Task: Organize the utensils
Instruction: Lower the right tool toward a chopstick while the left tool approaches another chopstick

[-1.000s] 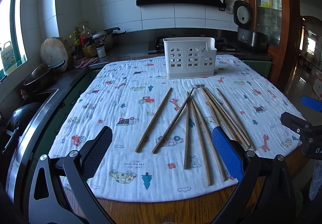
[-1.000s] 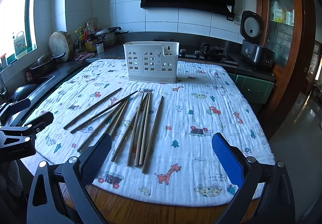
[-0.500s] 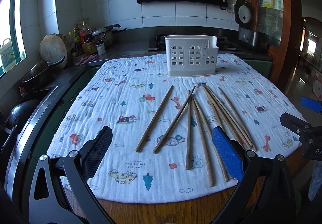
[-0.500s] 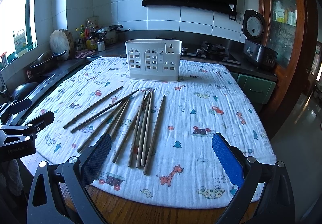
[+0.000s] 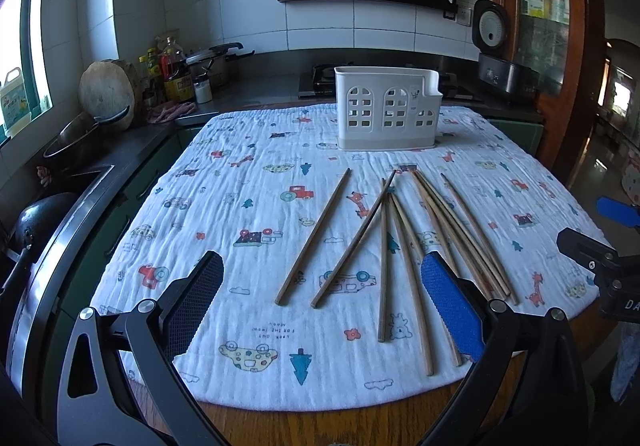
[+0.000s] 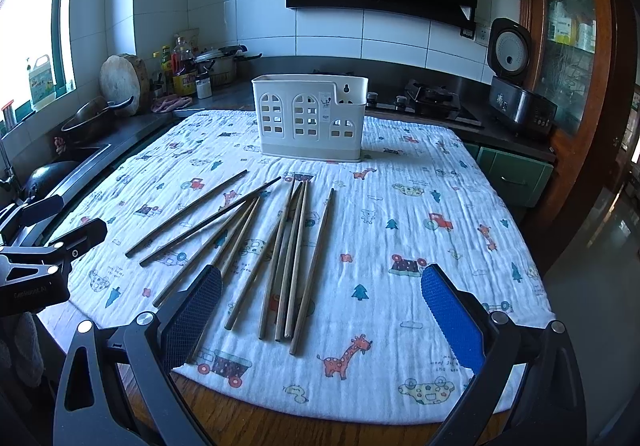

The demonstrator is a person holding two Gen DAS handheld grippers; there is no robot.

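Observation:
Several brown wooden chopsticks (image 5: 400,238) lie fanned out on a white printed cloth (image 5: 240,205); they also show in the right wrist view (image 6: 280,246). A white plastic utensil holder (image 5: 387,107) stands upright at the far side of the cloth, also in the right wrist view (image 6: 310,115). My left gripper (image 5: 320,306) is open and empty above the near edge, left of most chopsticks. My right gripper (image 6: 320,310) is open and empty above the chopsticks' near ends. Each gripper shows at the edge of the other's view.
The cloth covers a round wooden table (image 6: 280,418). A dark counter with a sink, pan (image 5: 76,133), chopping board (image 5: 106,93) and bottles runs along the left. A stove (image 6: 432,97) and rice cooker (image 6: 516,85) stand behind and right.
Both grippers have drifted slightly, so the table sits a little lower and farther in both views. Chopsticks and holder have not moved. Both grippers stay open.

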